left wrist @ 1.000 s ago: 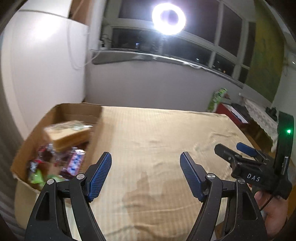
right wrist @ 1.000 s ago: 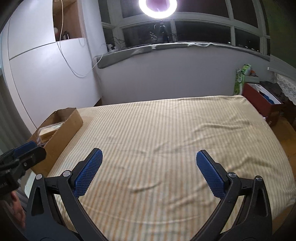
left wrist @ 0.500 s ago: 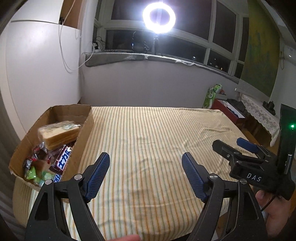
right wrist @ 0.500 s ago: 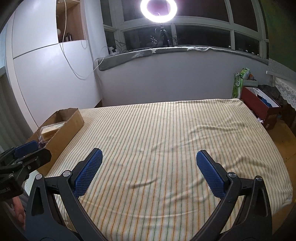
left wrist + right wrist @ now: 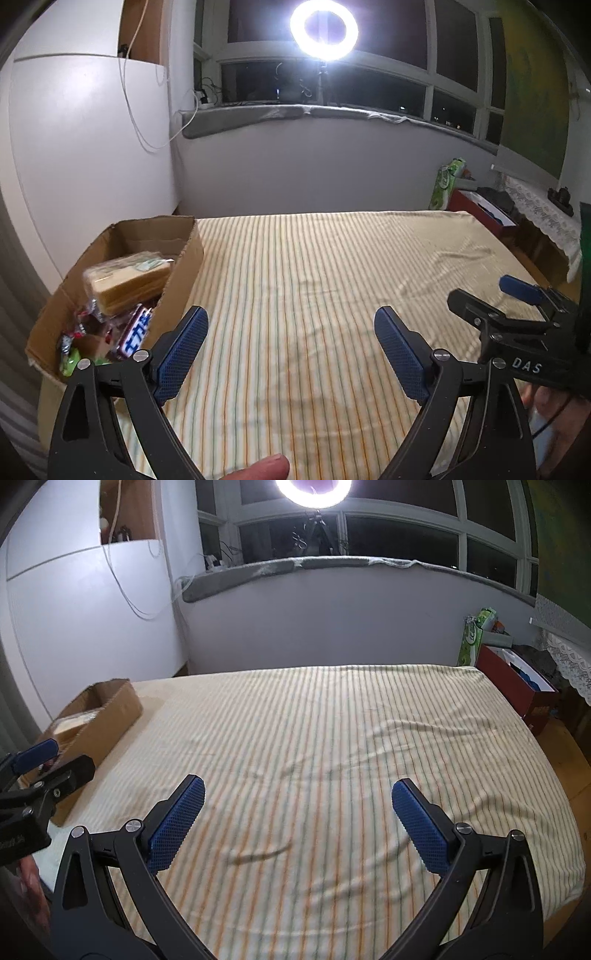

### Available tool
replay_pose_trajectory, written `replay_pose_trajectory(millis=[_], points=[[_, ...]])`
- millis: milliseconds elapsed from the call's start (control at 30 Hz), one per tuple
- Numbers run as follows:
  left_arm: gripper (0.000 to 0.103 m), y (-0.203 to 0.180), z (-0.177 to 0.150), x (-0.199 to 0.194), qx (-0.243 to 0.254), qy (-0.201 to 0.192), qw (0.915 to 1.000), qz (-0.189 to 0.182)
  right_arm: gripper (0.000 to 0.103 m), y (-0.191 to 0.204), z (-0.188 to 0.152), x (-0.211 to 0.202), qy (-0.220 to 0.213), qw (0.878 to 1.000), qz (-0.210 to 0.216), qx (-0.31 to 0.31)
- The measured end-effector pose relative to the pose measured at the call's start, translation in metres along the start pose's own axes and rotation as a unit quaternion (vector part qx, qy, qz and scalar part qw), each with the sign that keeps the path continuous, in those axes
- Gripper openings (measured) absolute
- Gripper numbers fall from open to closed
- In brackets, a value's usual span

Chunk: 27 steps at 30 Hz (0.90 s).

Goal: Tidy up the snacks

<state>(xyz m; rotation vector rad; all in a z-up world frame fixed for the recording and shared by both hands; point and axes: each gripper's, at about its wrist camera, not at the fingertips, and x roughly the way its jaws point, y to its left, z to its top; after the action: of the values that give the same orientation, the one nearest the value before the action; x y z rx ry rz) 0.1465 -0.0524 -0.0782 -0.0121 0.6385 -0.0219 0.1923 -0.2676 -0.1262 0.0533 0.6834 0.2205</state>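
Note:
A cardboard box (image 5: pixel 184 242) stands at the left edge of the striped bed; it also shows in the right wrist view (image 5: pixel 118 712). Inside lie a wrapped loaf of sliced bread (image 5: pixel 127 282), a Snickers-type bar (image 5: pixel 136 338) and several small wrapped snacks (image 5: pixel 70 354). My left gripper (image 5: pixel 291 350) is open and empty above the bed, just right of the box. My right gripper (image 5: pixel 297 819) is open and empty above the bed's middle; it also shows at the right of the left wrist view (image 5: pixel 517 314).
The striped bedspread (image 5: pixel 332 738) covers the bed. A white wall panel (image 5: pixel 81 147) rises behind the box. A red box (image 5: pixel 517 690) and a green package (image 5: pixel 474 635) stand beside the bed at far right. A ring light (image 5: pixel 324 29) shines at the window.
Both grippers have drawn back and lifted a little, so more of the bed and room shows. Both stay open and empty. The box and snacks have not moved.

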Motion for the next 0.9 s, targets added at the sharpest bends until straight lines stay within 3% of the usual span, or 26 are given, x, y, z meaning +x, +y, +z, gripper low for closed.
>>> replay_pose_trajectory(millis=[100, 167, 400, 667, 900], points=[[0.092, 0.004, 0.001, 0.019, -0.009, 0.015, 0.9998, 0.005, 0.103, -0.003, 0.004, 0.005, 0.000, 1.000, -0.004, -0.001], [0.102, 0.006, 0.000, 0.031, -0.013, 0.031, 0.9994, 0.002, 0.103, -0.002, 0.005, 0.006, -0.002, 1.000, -0.007, -0.005], [0.102, 0.008, -0.004, 0.030, -0.012, 0.031, 0.9993, -0.019, 0.103, 0.002, 0.002, 0.004, 0.000, 1.000, -0.017, -0.008], [0.102, 0.012, -0.002, 0.004, -0.009, -0.001, 1.0000, -0.002, 0.103, 0.015, 0.000, -0.032, -0.049, 0.998, -0.035, -0.021], [0.102, 0.016, 0.009, -0.021, -0.011, -0.036, 0.9993, -0.010, 0.103, 0.027, 0.010, -0.065, -0.097, 0.993, -0.050, -0.035]])
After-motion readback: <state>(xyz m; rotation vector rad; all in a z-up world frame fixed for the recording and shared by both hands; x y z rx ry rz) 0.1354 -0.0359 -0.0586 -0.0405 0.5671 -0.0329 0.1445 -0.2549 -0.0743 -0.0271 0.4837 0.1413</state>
